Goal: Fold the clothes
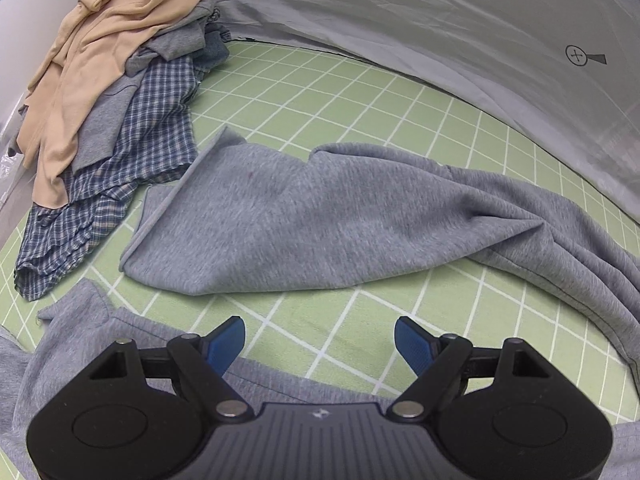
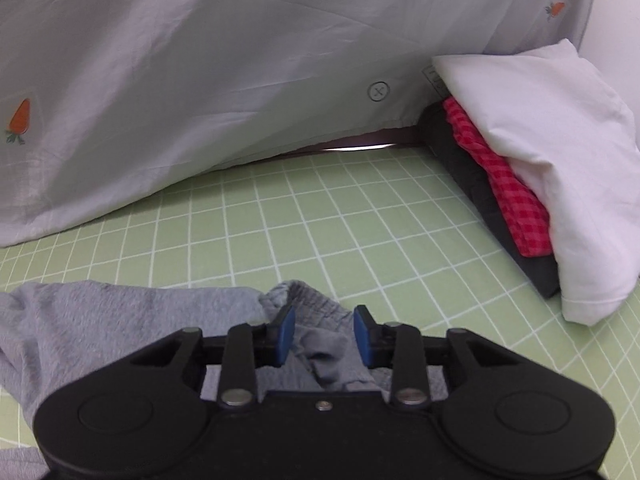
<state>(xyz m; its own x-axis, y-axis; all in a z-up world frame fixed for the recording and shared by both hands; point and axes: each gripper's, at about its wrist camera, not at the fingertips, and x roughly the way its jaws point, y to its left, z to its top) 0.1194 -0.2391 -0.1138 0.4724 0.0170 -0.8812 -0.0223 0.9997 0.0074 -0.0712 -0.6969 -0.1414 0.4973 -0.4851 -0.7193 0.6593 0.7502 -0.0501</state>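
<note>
A grey sweat garment lies spread and rumpled across the green grid sheet. Another part of it lies under my left gripper. That gripper hangs above the cloth with its blue pads wide apart; only sheet and fabric show beneath the gap. In the right wrist view the same grey garment trails off to the left. Its ribbed edge is bunched between the blue pads of my right gripper, which stand close together with the cloth filling the gap against both.
A loose pile of clothes sits at the far left, with a beige top over a blue plaid shirt. A white duvet borders the back. At the right, a white folded item tops a stack of red check cloth and dark cloth.
</note>
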